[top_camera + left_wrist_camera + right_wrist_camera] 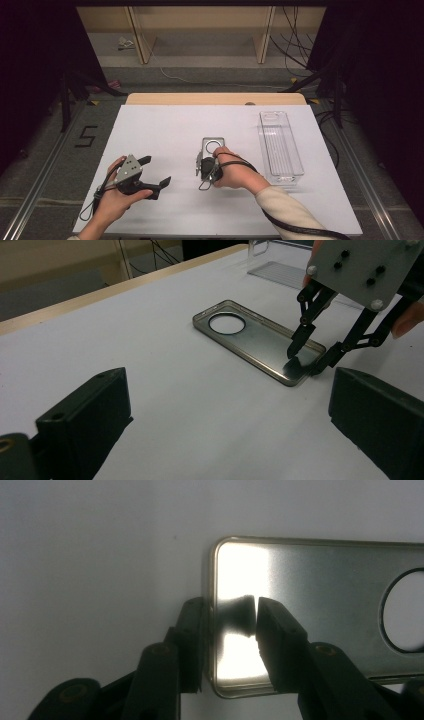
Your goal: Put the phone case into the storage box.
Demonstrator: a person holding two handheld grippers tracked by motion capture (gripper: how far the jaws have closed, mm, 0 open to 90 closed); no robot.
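A: Lying flat on the matte white table (pixel 165 125) is one phone case (pixel 213 146), a thin rounded rectangle of smoky translucent plastic with a glossy inside, a raised rim and a single round camera hole at its far end

B: And the tongs around it?

A: The right gripper (pixel 231 630) stands over the case's near short edge, at about six o'clock from the hole. One black jaw sits just outside the rim on the table, the other inside on the shiny floor of the case, so the end wall is between them. The jaws are only partly apart; whether the pads already press the wall I cannot tell

B: The other one?

A: The left gripper (pixel 150 176) is held at roughly eight o'clock from the case, well apart from it, its two blocky black jaws spread wide with nothing between them

B: Anything else, counted?

A: One clear plastic tray (pixel 280 145), long, narrow and ribbed, at three o'clock from the case. Two grippers, each topped by a grey three-cornered plate
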